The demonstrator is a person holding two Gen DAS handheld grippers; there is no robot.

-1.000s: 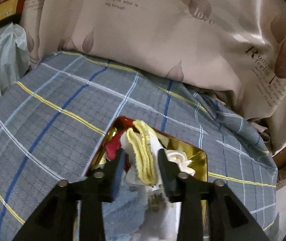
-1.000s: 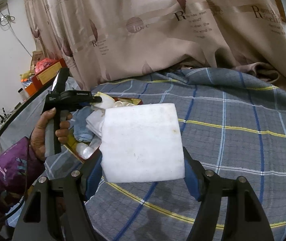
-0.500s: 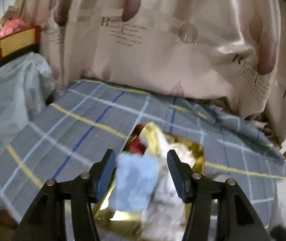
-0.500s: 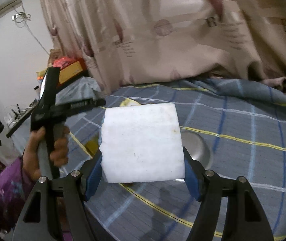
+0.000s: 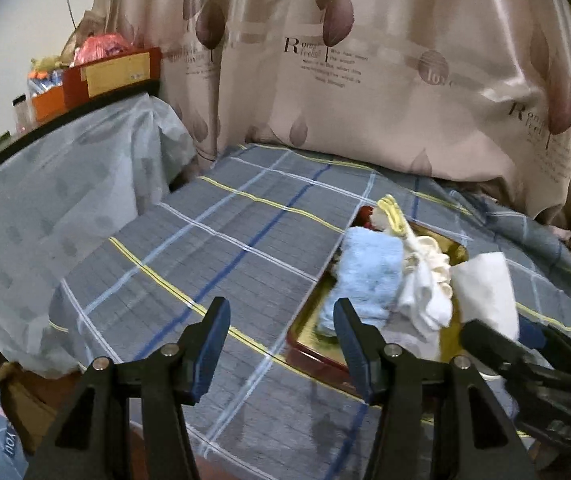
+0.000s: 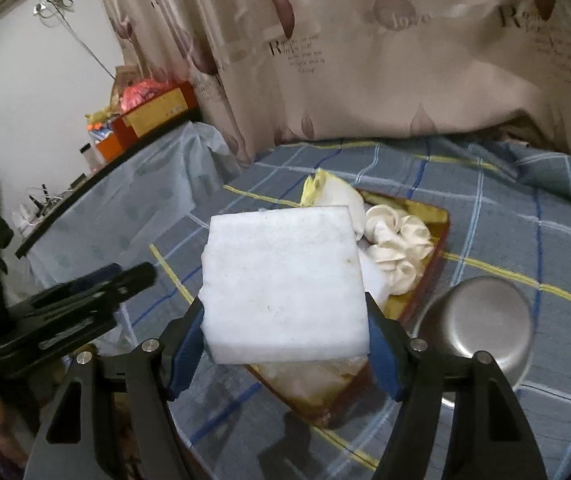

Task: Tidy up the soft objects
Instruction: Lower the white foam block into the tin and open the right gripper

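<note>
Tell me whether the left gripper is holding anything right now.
No: the left gripper stands open over the plaid cloth with nothing between its fingers, the blue towel lying beyond in the tray.

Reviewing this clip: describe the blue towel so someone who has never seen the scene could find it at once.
Start at the plaid sheet covering the bed, then find the gold tray with red walls lying on it. The blue towel lies rolled along the tray's left side. It is the only light blue, fluffy piece there; the cloths beside it are white, cream or yellow-edged.
</note>
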